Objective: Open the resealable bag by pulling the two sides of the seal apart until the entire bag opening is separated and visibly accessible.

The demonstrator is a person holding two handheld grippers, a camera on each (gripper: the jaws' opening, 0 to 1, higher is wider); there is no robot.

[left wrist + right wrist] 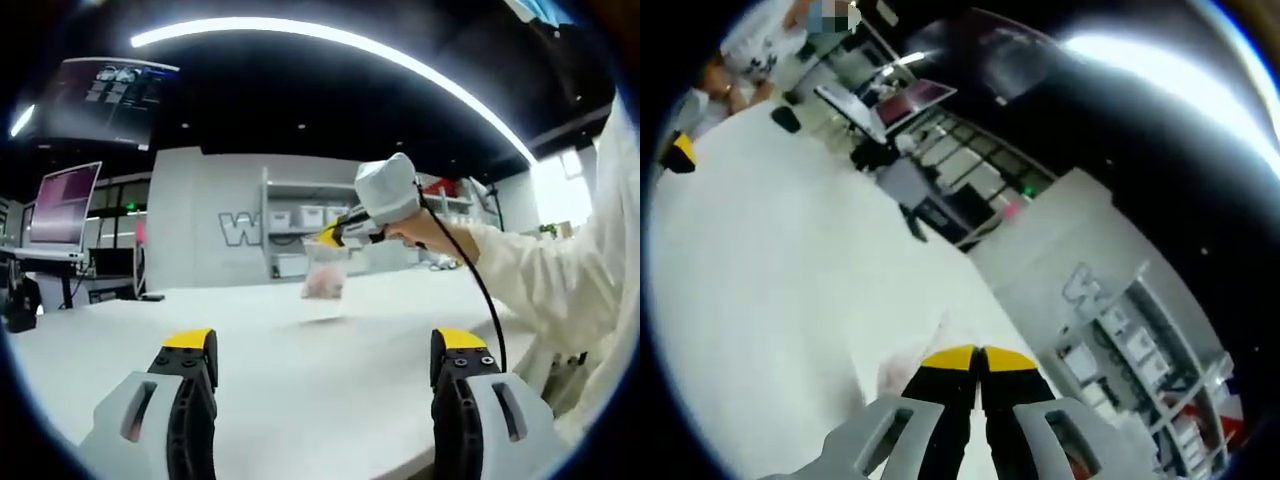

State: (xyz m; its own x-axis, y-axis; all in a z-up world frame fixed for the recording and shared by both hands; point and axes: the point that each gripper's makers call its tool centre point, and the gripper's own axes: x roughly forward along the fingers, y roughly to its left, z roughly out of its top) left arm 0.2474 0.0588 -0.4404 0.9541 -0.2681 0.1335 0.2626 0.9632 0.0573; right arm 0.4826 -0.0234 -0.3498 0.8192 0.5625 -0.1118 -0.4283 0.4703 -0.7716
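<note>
My right fingers (pixel 978 352) pinched the limp, light bag (pixel 324 275) by its top edge; left gripper (pixel 325 345) gaped empty, nearer.

The small clear plastic resealable bag (pixel 324 272) with pinkish contents is blurred; in the right gripper view, the closed yellow-tipped jaws hide most of it.

left tool (pixel 325 350) jaws wide apart, right tool (pixel 978 358) jaws pressed together
</note>
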